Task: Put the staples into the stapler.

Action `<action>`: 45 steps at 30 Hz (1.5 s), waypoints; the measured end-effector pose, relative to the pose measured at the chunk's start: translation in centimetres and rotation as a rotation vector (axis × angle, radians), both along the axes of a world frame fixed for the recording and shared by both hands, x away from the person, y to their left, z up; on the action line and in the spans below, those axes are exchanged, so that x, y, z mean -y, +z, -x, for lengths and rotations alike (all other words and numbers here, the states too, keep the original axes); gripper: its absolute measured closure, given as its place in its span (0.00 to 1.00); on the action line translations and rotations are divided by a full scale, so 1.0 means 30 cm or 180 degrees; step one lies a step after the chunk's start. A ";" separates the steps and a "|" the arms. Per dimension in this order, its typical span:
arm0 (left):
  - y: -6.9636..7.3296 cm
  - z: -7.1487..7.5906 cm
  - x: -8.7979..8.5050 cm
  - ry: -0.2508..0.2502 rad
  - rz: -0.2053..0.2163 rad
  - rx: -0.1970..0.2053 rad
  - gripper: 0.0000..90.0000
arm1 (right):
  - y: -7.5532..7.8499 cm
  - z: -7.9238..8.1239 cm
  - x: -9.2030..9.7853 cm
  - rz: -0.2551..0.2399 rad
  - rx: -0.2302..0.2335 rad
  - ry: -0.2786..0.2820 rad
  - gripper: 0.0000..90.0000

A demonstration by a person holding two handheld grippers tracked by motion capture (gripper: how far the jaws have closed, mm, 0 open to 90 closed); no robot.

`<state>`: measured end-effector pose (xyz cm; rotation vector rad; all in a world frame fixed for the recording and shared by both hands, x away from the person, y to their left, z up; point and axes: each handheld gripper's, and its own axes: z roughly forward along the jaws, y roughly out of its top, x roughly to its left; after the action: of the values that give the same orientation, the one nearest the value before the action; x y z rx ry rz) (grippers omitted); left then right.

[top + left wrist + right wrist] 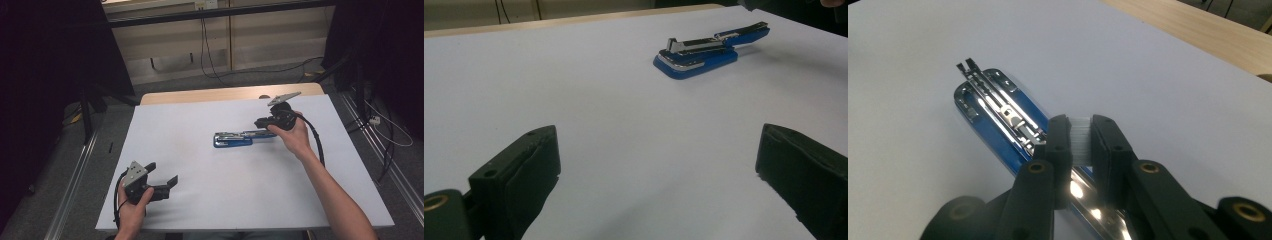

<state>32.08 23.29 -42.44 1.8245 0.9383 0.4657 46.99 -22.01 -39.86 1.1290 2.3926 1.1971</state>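
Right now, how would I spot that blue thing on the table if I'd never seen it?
Start at the white table. Right of its middle lies an opened blue stapler with a shiny metal staple channel. The right tool is closed on a small white piece above its right end; the left tool sits open, far off.

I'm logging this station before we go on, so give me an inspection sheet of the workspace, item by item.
Surface: white table top, flat, with a bare wooden strip along its far edge.
Job's things: blue stapler lying near the table's middle, opened out, its metal magazine showing.
Clutter: nothing seen.
Grippers: left gripper open, held low over the near left of the table, nothing between its jaws. Right gripper with jaws close together around something white, at the stapler's right end; whether it grips the stapler cannot be told.
Cables: one black cable trails from the right gripper along the forearm; loose cables on the floor beyond.
Surroundings: grey floor, dark curtains either side, pale panelled wall behind.
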 end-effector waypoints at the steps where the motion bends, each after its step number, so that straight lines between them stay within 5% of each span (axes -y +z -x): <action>1: 0.000 0.000 0.000 -0.0001 0.0001 -0.0001 0.05 | 0.002 0.002 -0.005 -0.0004 0.0008 0.0015 0.88; 16: -0.001 -0.002 0.001 0.0001 0.0012 -0.0004 0.05 | 0.016 0.016 -0.087 -0.0045 0.0093 0.0330 0.88; 45: -0.001 -0.002 0.004 -0.0041 0.0034 -0.0012 0.05 | 0.018 -0.048 -0.249 0.0065 0.0074 0.0537 0.88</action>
<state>32.12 23.17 -42.48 1.8214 0.9293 0.4485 48.43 -14.55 -39.33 0.9172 2.5182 1.2256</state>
